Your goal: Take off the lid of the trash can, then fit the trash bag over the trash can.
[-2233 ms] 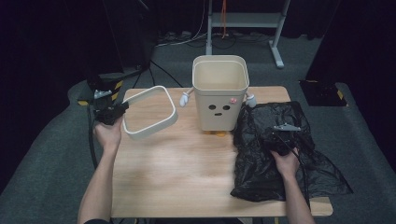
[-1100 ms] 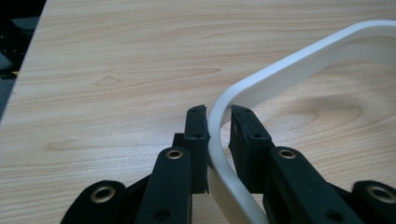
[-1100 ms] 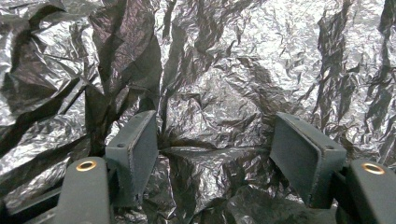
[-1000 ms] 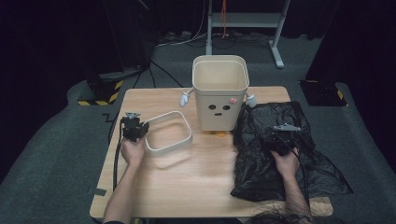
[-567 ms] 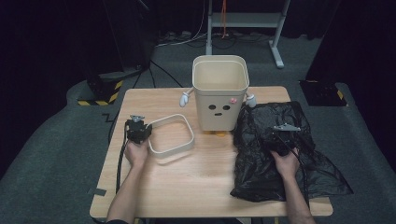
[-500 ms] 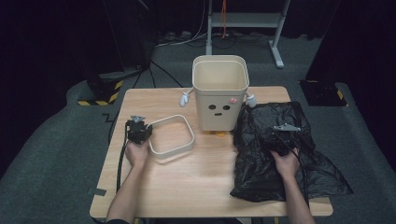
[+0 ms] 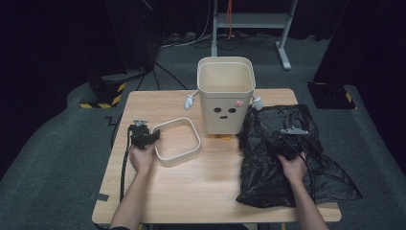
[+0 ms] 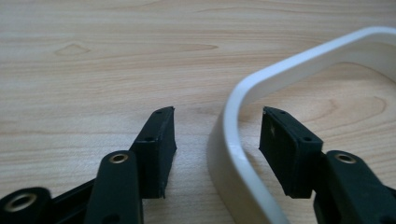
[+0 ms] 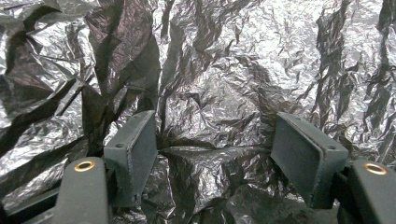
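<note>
My left gripper (image 8: 215, 149) has just been opening, its jaws apart around the white rim ring (image 7: 176, 140), which lies on the surface (image 7: 201, 187). My right gripper (image 9: 215, 158) is open over the black bag (image 7: 287, 158). I judge the bag is not yet in the bin (image 7: 226, 96).

Cream ring (image 7: 176, 139) (plain), crinkled glossy black bag (image 7: 291, 158), wood-grain table (image 7: 201, 187).

Lit tabletop, dark surroundings, slight softness

Wooden table (image 7: 191, 191): white ring (image 7: 175, 140), bin (image 7: 225, 96), black bag (image 7: 292, 158).
</note>
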`<act>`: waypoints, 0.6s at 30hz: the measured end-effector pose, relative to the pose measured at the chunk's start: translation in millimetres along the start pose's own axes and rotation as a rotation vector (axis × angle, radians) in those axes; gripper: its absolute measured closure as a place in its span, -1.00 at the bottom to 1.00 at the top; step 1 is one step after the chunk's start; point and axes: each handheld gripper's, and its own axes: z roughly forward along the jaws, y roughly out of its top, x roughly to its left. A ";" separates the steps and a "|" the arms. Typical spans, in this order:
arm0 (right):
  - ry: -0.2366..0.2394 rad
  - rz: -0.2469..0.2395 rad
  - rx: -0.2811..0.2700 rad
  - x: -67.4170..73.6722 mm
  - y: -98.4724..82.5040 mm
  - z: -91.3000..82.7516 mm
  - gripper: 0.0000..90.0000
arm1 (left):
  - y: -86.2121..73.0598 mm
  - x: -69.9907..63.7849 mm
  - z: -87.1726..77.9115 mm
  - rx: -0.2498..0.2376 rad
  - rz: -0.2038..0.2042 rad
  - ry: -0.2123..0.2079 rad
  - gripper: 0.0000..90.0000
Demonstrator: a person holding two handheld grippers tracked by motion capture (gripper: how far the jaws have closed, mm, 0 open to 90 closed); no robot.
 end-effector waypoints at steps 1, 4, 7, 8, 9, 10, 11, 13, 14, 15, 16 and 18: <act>0.000 0.000 0.000 0.0 0.0 0.0 -0.31 | 0.1 2.0 -0.3 0.001 -0.020 -0.002 -0.02; -0.003 0.000 -0.001 0.6 -0.9 -0.8 -0.31 | -0.1 4.9 -0.8 -0.004 -0.043 -0.006 -0.05; -0.001 0.000 0.000 0.6 -1.0 -1.0 -0.31 | 0.0 3.8 -0.2 -0.004 -0.036 -0.013 -0.09; -0.001 0.001 0.000 0.5 -1.0 -1.0 -0.31 | 0.2 3.0 -0.1 0.000 -0.023 -0.008 -0.11; 0.000 0.004 0.000 0.7 -1.0 -1.0 -0.31 | 0.3 1.8 0.1 0.005 -0.014 -0.004 -0.12; 0.000 0.001 0.000 0.5 -1.0 -1.0 -0.31 | 0.3 0.4 0.6 0.006 -0.004 0.001 -0.13; 0.000 0.001 0.000 0.5 -1.0 -1.0 -0.31 | 0.5 -0.4 0.8 0.008 0.007 0.009 -0.13; -0.005 0.004 -0.001 1.0 -1.0 -1.0 -0.32 | 0.6 -1.1 0.8 0.015 0.017 0.013 -0.14; -0.006 0.008 0.000 1.6 -1.1 -1.0 -0.34 | 0.7 -1.3 0.9 0.016 0.017 0.012 -0.15; -0.006 0.008 0.000 1.6 -1.1 -1.0 -0.34 | 0.7 -1.3 0.9 0.016 0.017 0.012 -0.15; -0.001 0.004 0.004 1.2 -0.9 -1.2 -0.34 | 0.6 -1.3 1.0 0.015 0.017 0.010 -0.15; 0.006 -0.003 0.055 0.1 3.8 -3.1 -0.35 | 0.7 -1.4 1.0 0.016 0.018 0.009 -0.16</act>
